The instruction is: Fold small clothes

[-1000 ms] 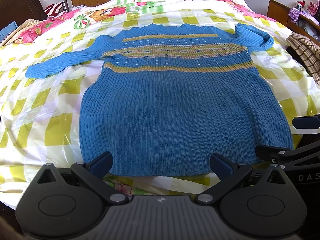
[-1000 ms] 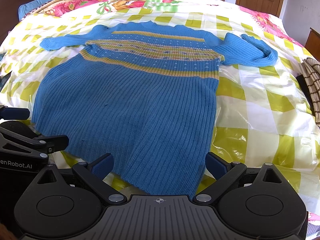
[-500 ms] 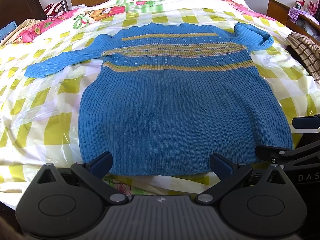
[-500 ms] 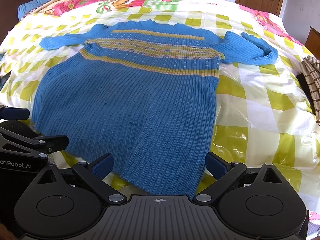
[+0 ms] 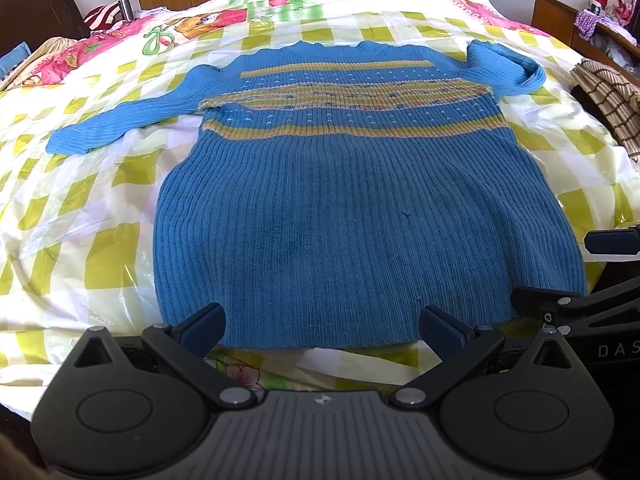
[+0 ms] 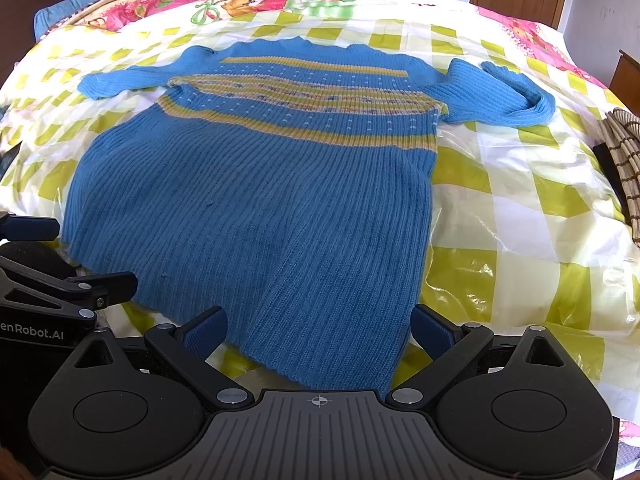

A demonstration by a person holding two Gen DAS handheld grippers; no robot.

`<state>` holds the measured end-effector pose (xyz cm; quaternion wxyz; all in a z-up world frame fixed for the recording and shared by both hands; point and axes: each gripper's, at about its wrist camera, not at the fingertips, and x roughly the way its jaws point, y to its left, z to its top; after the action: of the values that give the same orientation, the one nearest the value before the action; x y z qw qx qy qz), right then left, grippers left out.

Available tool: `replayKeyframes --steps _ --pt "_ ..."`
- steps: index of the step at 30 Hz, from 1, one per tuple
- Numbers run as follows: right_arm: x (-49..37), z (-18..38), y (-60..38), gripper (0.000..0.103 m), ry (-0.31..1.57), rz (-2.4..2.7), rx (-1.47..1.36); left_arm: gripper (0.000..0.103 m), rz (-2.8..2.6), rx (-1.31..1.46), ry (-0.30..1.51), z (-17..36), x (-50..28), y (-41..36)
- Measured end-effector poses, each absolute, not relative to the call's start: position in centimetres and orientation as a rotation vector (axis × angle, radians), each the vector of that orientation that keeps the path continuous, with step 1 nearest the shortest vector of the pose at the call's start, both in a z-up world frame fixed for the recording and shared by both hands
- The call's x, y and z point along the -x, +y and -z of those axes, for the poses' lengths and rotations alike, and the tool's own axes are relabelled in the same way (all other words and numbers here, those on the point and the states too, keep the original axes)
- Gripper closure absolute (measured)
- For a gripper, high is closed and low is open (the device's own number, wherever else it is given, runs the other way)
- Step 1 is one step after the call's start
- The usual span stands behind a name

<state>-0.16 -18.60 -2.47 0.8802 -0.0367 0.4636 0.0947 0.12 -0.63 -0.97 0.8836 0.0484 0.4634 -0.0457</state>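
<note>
A blue ribbed sweater (image 5: pixel 360 208) is lying flat and face up across the middle of both frames, spread on a bed (image 5: pixel 100 248) covered by a yellow-and-white checked sheet under clear plastic. Its hem is running along the lower part of each frame, neck toward the top. 1 sleeve (image 5: pixel 120 120) is stretching out straight toward the left of the frame; the other sleeve (image 5: pixel 508 68) is lying doubled over on itself at the upper right.

The left tool (image 5: pixel 320 326) is sitting at the bottom of the left wrist view, its 2 blue-padded fingers (image 5: pixel 204 324) standing wide apart, just over the hem edge and gripping nothing. The right tool (image 6: pixel 318 326) is hovering the same way near the hem's right corner, fingers (image 6: pixel 432 330) spread apart and holding nothing.

Bare sheet is lying open to the left of the sweater's side edge and to the right of it, giving free room on both flanks. A brown checked cloth (image 6: pixel 624 160) is resting at the right edge of the frame, well apart from the sweater. Pink patterned bedding (image 5: pixel 168 28) is lying beyond the neck, at the upper left.
</note>
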Motion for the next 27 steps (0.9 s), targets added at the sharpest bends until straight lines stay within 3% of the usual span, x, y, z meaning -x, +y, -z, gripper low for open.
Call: replayKeyframes --steps 20,27 --pt "-1.1 2.6 -19.2 0.005 0.965 -0.161 0.06 0.0 0.051 -0.168 0.914 0.5 -1.2 0.5" --pt "-1.6 4.2 -19.5 0.005 1.028 -0.153 0.081 0.0 0.016 -0.142 1.054 2.1 -3.5 2.3"
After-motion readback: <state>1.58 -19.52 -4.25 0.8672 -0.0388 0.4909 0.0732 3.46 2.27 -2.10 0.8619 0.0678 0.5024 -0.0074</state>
